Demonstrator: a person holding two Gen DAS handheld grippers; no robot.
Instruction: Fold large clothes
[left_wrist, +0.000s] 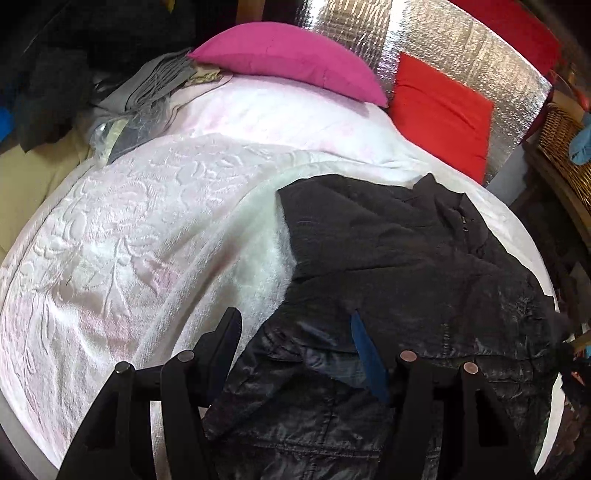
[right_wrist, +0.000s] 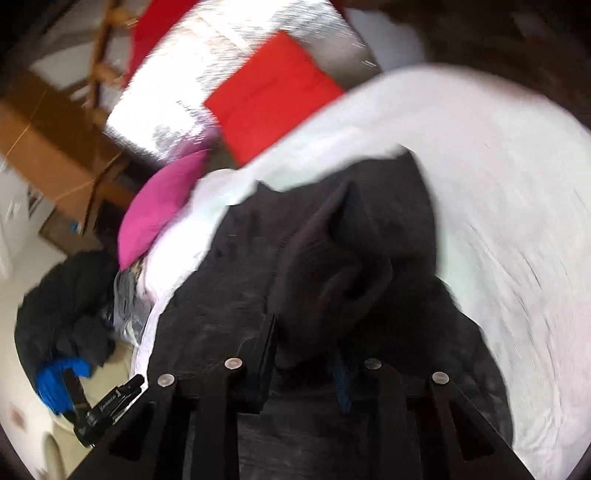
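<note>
Black shiny jacket (left_wrist: 388, 295) fabric sits between the left gripper (left_wrist: 295, 339) fingers; jaws stand apart over the hem area, and I can't tell if the pads press on it. Right gripper (right_wrist: 306, 343) jaws are narrow with a bunched fold of the same jacket (right_wrist: 332, 258) between them; reads as clamped, though the view is blurred.

Jacket lies on the white embossed bedspread (left_wrist: 129, 229), toward the right side of the bed, collar and zip pointing to the red cushion (left_wrist: 443, 114).

Progress, my read: early. One part looks turned over itself, body is rumpled, no neat stack yet.

Left view only: zip, collar, pink pillow (left_wrist: 288, 62) against the foil panel (left_wrist: 461, 48), wicker basket (left_wrist: 565, 147). Right view only: cardboard box (right_wrist: 48, 147), dark clothes heap (right_wrist: 62, 295) on the floor.
</note>
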